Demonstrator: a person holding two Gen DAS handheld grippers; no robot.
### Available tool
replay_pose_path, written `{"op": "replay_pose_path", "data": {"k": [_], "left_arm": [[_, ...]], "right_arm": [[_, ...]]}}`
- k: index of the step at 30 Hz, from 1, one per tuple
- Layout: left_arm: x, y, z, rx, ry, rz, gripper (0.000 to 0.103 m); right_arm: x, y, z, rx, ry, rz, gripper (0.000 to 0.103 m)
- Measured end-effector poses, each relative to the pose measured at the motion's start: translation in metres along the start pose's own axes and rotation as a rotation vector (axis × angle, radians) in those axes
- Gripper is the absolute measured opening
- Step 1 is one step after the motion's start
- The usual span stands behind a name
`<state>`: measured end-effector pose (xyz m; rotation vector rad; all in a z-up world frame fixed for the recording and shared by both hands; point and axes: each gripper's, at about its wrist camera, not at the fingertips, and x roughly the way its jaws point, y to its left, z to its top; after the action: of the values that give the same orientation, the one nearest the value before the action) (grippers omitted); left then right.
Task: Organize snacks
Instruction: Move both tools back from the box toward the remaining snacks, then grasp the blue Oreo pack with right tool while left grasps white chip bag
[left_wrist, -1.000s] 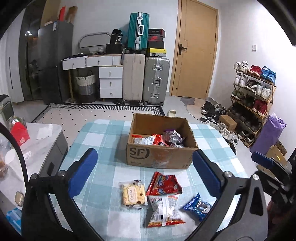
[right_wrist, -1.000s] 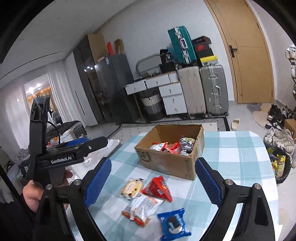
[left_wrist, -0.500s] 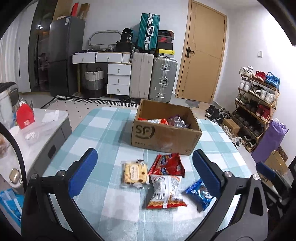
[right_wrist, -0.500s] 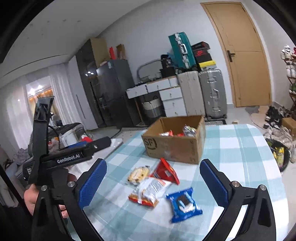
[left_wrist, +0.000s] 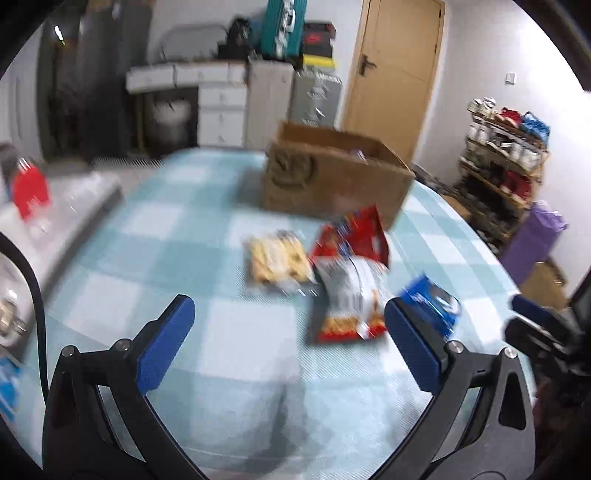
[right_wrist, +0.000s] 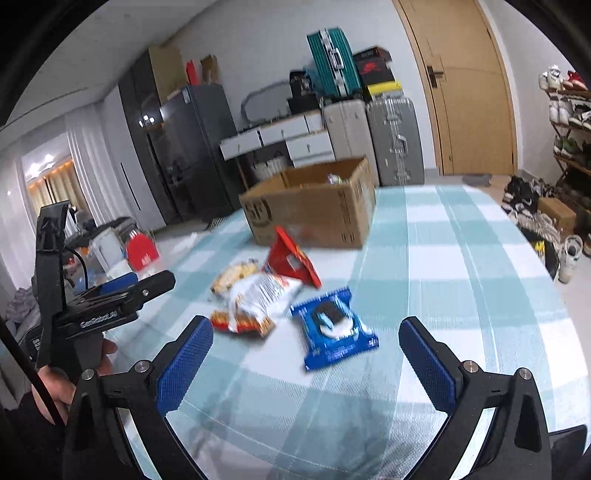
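Several snack packs lie on the checked tablecloth in front of an open cardboard box (left_wrist: 332, 181) (right_wrist: 314, 210) holding more snacks. They are a yellow biscuit pack (left_wrist: 277, 258) (right_wrist: 232, 275), a red pack (left_wrist: 352, 236) (right_wrist: 291, 258), a white and orange bag (left_wrist: 349, 295) (right_wrist: 258, 299) and a blue cookie pack (left_wrist: 432, 299) (right_wrist: 332, 328). My left gripper (left_wrist: 288, 339) is open and empty, low over the cloth short of the packs. My right gripper (right_wrist: 306, 362) is open and empty, with the blue pack just beyond its fingertips.
A grey side table with a red bag (left_wrist: 31, 188) stands left of the table (left_wrist: 155, 229). Suitcases, drawers and a fridge line the back wall, beside a wooden door (right_wrist: 465, 85). A shoe rack (left_wrist: 506, 147) and purple bag stand right. A hand (right_wrist: 66, 384) holds the left gripper.
Both grippers have dropped toward the table and come nearer the snack packs, which now look larger. The box is seen from a lower angle. The snacks have not moved.
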<state>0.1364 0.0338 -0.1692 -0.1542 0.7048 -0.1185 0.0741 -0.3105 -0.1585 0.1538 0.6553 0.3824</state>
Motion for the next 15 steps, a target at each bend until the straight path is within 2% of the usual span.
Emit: {"op": "replay_pose_path", "data": {"k": [7, 11, 15], "left_arm": [[0.016, -0.008, -0.009, 0.027, 0.020, -0.025, 0.103], [0.032, -0.008, -0.012, 0.019, 0.098, -0.081, 0.102], [0.039, -0.007, -0.011, 0.003, 0.118, -0.094, 0.102]], "right_arm": [[0.027, -0.011, -0.004, 0.049, 0.097, -0.027, 0.102], [0.047, -0.011, 0.003, 0.001, 0.150, -0.085, 0.102], [0.066, -0.013, 0.012, -0.036, 0.191, -0.092, 0.102]]}}
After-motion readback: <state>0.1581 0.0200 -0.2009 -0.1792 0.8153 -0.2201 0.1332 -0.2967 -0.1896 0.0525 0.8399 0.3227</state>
